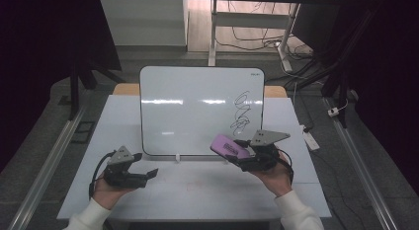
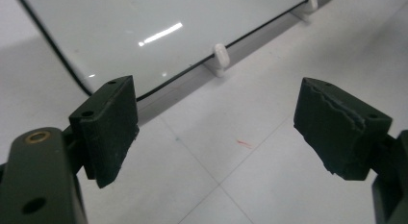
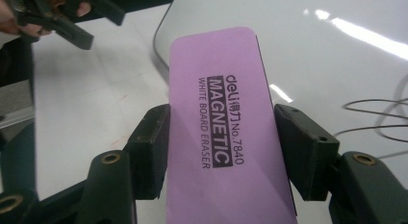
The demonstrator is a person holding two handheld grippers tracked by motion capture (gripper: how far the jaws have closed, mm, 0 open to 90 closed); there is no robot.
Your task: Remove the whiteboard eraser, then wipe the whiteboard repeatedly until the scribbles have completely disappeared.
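Fingers (image 3: pixel 303 152) of our right gripper (image 3: pixel 221 154) clamp the purple rectangular magnetic whiteboard eraser (image 3: pixel 226 123) before the white glossy whiteboard (image 1: pixel 197 109); left gripper (image 2: pixel 216 132) fingers spread, empty; we judge a tilted pad would smear, not clear, the black scribble (image 1: pixel 241 111).

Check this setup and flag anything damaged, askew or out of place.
One thing stands out: on the left gripper, the pad at the right of its own view has a ragged, chipped upper edge. Otherwise the whiteboard lies flat with black scribbles, and the right gripper grips the purple eraser squarely.
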